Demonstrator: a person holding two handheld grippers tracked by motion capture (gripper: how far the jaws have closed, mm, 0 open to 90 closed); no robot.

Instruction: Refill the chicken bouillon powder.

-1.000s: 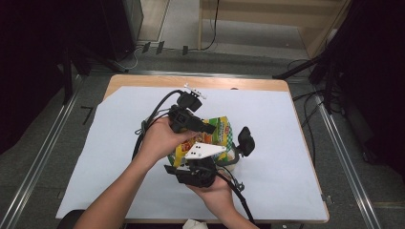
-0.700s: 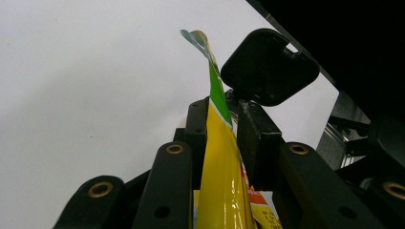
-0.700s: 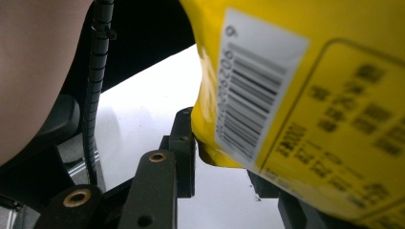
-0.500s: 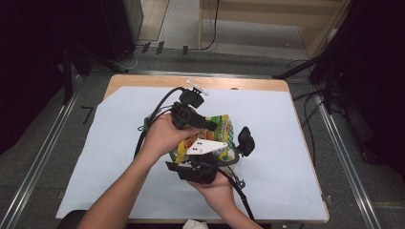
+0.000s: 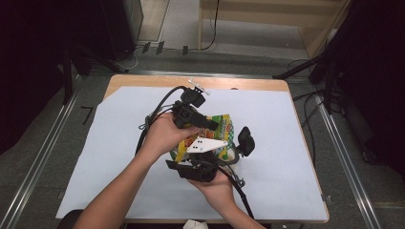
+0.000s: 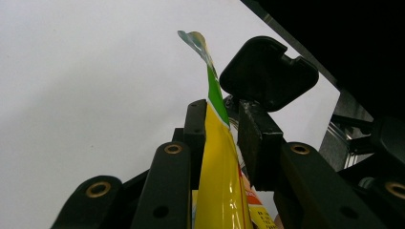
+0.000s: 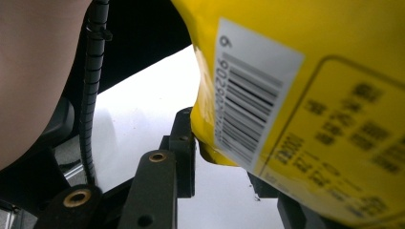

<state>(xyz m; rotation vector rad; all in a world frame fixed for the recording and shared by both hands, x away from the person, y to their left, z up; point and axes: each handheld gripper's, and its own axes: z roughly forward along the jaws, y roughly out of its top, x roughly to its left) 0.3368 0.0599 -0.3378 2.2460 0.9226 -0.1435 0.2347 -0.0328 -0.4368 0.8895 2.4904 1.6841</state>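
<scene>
A yellow and green snack bag (image 5: 224,125) is held up over the middle of the table between my two grippers. My left gripper (image 5: 214,126) reaches in from the left and is shut on the bag's thin edge (image 6: 219,181), which stands between its black jaws. My right gripper (image 5: 203,155), under its grey plate (image 5: 206,144), comes from the near side. In the right gripper view the bag's barcode side (image 7: 310,95) looms close, its lower corner sits between the jaws of the right gripper (image 7: 219,152), and the bag hides the right jaw's tip.
A white sheet (image 5: 286,191) covers the wooden table (image 5: 143,80). A black rounded part (image 5: 246,140) stands just right of the bag. Cables (image 5: 157,107) loop from the left gripper. A small white piece (image 5: 197,86) lies at the far edge. Metal rails run along both sides.
Almost nothing differs. Both hands and the bag stay in the same spot with only a slight shift.
</scene>
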